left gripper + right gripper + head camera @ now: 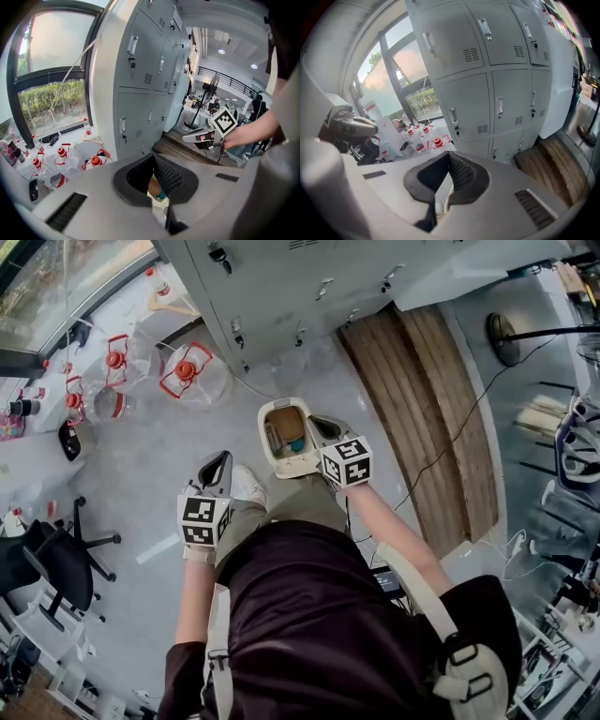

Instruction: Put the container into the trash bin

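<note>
A cream trash bin (275,457) stands open on the grey floor before the lockers, just ahead of the person's feet. Inside it lie a brown container (287,426) and something teal (296,444). My right gripper (324,427) hovers at the bin's right rim, jaws shut with nothing in them. My left gripper (216,461) hangs lower left of the bin, apart from it, also shut and empty. In the left gripper view the brown and teal contents (156,188) show beyond my left gripper (153,159), and the right gripper (199,136) is at the right. The right gripper (450,158) faces the lockers.
Grey lockers (281,287) rise just behind the bin. Several clear water jugs with red caps (186,371) sit at the left by the window. A wooden platform (422,390) lies to the right, with a cable (450,442) across it. A black office chair (66,559) stands at the lower left.
</note>
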Available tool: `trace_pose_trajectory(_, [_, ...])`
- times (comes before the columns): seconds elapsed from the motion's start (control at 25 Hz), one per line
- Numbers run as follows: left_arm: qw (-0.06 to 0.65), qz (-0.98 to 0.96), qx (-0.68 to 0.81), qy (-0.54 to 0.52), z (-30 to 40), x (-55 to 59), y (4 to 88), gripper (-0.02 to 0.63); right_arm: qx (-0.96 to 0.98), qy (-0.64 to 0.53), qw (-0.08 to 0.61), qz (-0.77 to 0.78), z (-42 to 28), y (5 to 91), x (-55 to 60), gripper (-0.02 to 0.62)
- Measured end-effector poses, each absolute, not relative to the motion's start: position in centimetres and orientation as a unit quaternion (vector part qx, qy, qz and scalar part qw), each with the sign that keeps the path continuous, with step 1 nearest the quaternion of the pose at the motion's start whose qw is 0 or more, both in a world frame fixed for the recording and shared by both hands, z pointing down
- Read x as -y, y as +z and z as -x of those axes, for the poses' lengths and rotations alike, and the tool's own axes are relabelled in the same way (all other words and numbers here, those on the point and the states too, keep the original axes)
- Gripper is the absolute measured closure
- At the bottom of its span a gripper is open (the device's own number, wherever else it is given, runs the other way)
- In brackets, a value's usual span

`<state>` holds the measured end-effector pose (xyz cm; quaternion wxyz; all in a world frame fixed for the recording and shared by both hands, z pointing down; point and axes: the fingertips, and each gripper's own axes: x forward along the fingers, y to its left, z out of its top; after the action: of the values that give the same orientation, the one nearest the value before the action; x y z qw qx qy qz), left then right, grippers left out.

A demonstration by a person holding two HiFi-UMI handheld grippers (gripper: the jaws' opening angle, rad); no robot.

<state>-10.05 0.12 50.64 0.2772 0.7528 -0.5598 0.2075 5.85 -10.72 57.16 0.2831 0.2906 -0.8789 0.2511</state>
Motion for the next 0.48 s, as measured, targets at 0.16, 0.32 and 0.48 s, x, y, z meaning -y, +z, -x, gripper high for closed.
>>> trace_pose_trajectory(0.16, [0.26,-0.764,0.559,0.19,9.9,1.3,48.4,0.598,0.891,0.235,0.255,-0.293,-6.2,53.2,10.7,0.58])
trace_pose_trajectory(0.32, [0.24,-0.778,0.555,0.169,9.4,2.4,46.0,0.598,0.903,0.211,0.228,-0.297,-6.9,49.2,10.5,0.58])
trace_pose_trajectory(0.48, [0.213,-0.795,0.546,0.159,8.9,3.7,43.6,0.598,0.911,0.184,0.2,-0.31,-7.7,45.4,10.9,0.58])
